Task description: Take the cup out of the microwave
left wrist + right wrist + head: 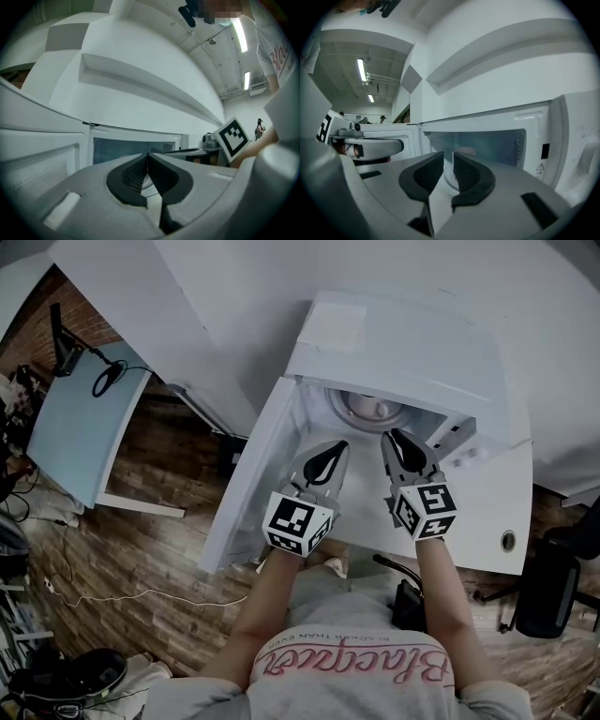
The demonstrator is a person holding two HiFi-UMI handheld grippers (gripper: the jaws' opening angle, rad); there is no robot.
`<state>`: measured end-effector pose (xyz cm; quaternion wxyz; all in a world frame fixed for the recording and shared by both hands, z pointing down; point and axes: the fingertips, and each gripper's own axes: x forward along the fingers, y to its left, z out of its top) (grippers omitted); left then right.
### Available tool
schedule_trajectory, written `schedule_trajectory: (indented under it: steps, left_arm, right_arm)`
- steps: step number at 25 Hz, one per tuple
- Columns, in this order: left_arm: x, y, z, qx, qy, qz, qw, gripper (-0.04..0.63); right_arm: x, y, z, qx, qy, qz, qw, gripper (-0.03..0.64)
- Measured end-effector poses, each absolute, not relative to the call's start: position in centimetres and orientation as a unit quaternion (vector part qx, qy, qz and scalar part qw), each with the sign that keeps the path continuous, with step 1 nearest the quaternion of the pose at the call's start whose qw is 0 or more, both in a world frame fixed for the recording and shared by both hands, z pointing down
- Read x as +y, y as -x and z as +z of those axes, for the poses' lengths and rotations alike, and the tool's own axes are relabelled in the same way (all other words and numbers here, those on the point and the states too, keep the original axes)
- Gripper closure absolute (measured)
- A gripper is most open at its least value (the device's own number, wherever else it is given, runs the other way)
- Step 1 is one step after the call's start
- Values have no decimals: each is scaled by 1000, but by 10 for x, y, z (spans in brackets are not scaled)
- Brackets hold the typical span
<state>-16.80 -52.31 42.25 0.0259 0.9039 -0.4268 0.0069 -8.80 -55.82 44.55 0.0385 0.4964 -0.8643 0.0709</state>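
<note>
The cup (pixel 377 410) sits inside the microwave (pixel 403 343). At the microwave's mouth, your right gripper (pixel 448 155) gapes narrowly, empty; your left gripper (pixel 148 155) is clenched on nothing. Reaching in with so narrow a gap could topple the cup.

Microwave (pixel 403 352): white casing, white open door (pixel 246 486), pale grey-white cavity. Cup (pixel 380 410) inside: pale with a pinkish tint. Left gripper (pixel 341 443) and right gripper (pixel 393 433): grey bodies and black pads with a fine grid texture. Each carries a white cube printed with black square markers (pixel 298 523). Table (pixel 478 521) under the microwave: white. Floor (pixel 159 549), seven to nine o'clock in the head view: brown wood planks. Desk (pixel 80 427) at nine o'clock: light blue top. Shirt (pixel 352 681) at six o'clock: grey with pink script lettering. Chair (pixel 548 592) at four o'clock: black.
</note>
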Motion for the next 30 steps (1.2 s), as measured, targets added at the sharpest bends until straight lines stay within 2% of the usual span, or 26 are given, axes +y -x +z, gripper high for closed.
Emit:
schedule_trajectory:
  steps: [2,10,30]
  left_arm:
    - [-528,169,425,-430,-903,8,28,589]
    - [-547,163,433,-431,-902,15,28,589]
    - [-574,162,454,-441,-896,39,36,589]
  right_arm:
    - [-567,86,450,-864,-496,75,41,544]
    - [-603,81,473,-859,-501,81,66,528]
    - [-660,90,511,-870,-474,100,94,529]
